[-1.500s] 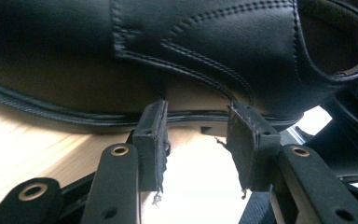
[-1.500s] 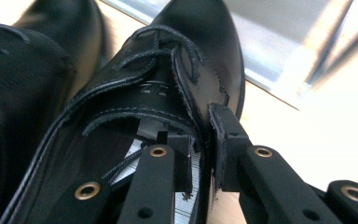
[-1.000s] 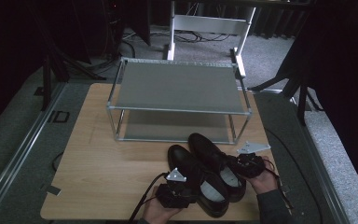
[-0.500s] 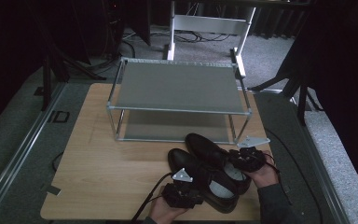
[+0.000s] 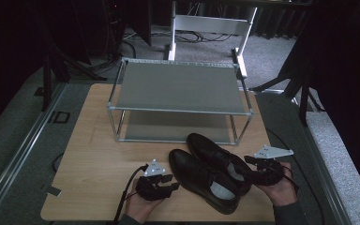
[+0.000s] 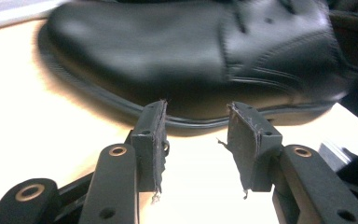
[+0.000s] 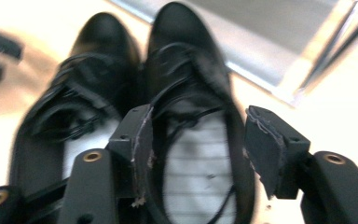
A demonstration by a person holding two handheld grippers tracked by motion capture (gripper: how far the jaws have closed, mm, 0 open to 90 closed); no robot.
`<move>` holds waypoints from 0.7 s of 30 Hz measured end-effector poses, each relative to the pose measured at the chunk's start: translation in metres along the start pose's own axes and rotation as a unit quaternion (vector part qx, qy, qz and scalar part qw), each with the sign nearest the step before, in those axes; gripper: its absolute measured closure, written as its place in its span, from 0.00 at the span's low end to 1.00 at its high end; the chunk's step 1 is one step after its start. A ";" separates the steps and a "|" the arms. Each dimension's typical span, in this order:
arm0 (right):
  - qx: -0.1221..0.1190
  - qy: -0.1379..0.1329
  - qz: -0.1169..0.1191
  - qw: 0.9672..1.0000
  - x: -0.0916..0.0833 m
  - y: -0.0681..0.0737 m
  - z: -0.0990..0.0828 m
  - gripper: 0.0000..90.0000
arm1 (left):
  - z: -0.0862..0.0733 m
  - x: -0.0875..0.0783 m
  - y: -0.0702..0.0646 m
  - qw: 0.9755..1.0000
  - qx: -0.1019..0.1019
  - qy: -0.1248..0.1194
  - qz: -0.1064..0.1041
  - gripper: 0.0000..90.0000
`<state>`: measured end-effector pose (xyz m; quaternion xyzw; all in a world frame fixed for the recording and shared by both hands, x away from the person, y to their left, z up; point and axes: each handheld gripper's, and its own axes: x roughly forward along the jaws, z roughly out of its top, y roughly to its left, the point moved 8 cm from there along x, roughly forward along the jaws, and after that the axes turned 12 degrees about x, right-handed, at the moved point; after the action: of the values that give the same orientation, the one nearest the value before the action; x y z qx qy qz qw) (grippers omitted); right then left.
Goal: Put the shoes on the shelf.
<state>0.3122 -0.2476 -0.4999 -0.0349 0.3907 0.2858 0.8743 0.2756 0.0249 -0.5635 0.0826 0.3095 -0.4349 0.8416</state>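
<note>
Black leather marks the two shoes, which lie side by side on the wooden table [image 5: 89,154], toes pointing toward the metal shoe rack [image 5: 180,86] and heels toward the person. The left shoe [image 5: 204,180] sits nearer the table's front edge; the right shoe [image 5: 215,157] touches it along its length and reaches a little closer to the rack's lower shelf [image 5: 173,126]. Both stand upright on their soles, just in front of the rack and not on it. The left gripper [image 5: 168,182] is held low beside the left shoe's outer side, close to the toe half, with its jaws aimed at the shoe. In the left gripper view its jaws have just been opening and now stand spread, with bare table between them and the shoe's sole edge [image 6: 191,123] just beyond the tips, not pinched. The right gripper [image 5: 252,165] hovers at the heel of the right shoe. In the right gripper view its jaws have just been opening too and stand apart on either side of that shoe's opening, with the pale insole [image 7: 198,163] and laces seen between them; the picture is blurred, but the pads do not seem to press on the leather.
</note>
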 end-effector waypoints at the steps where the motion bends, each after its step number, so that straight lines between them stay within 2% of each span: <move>1: -0.001 0.004 0.005 1.000 0.000 0.003 -0.003 0.44 | -0.001 -0.003 0.003 1.000 -0.005 -0.003 0.005 0.63; 3: -0.002 0.015 0.016 1.000 0.002 0.009 -0.010 0.43 | -0.001 -0.007 0.008 1.000 -0.010 -0.006 0.013 0.63; 7: -0.002 0.035 0.021 0.999 0.008 0.015 -0.022 0.43 | -0.003 -0.013 0.015 1.000 -0.015 -0.009 0.022 0.63; 13: -0.006 0.079 0.016 0.997 0.020 0.019 -0.033 0.47 | -0.003 -0.010 0.010 1.000 -0.008 -0.006 0.015 0.63; 17: -0.007 0.110 -0.004 0.994 0.029 0.018 -0.040 0.56 | -0.002 -0.004 0.004 1.000 0.001 0.000 0.009 0.63; 19: -0.008 0.119 -0.002 0.993 0.032 0.019 -0.042 0.59 | -0.001 -0.002 0.002 1.000 0.005 0.003 0.007 0.63; 20: -0.015 0.127 -0.014 0.992 0.036 0.019 -0.043 0.67 | -0.001 -0.002 0.001 1.000 0.008 0.004 0.006 0.63; 21: -0.014 0.129 -0.009 0.992 0.036 0.020 -0.042 0.73 | -0.001 -0.001 0.001 1.000 0.008 0.003 0.006 0.63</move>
<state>0.2931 -0.2258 -0.5508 -0.0870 0.4958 0.2765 0.8187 0.2753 0.0264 -0.5633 0.0927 0.3079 -0.4322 0.8425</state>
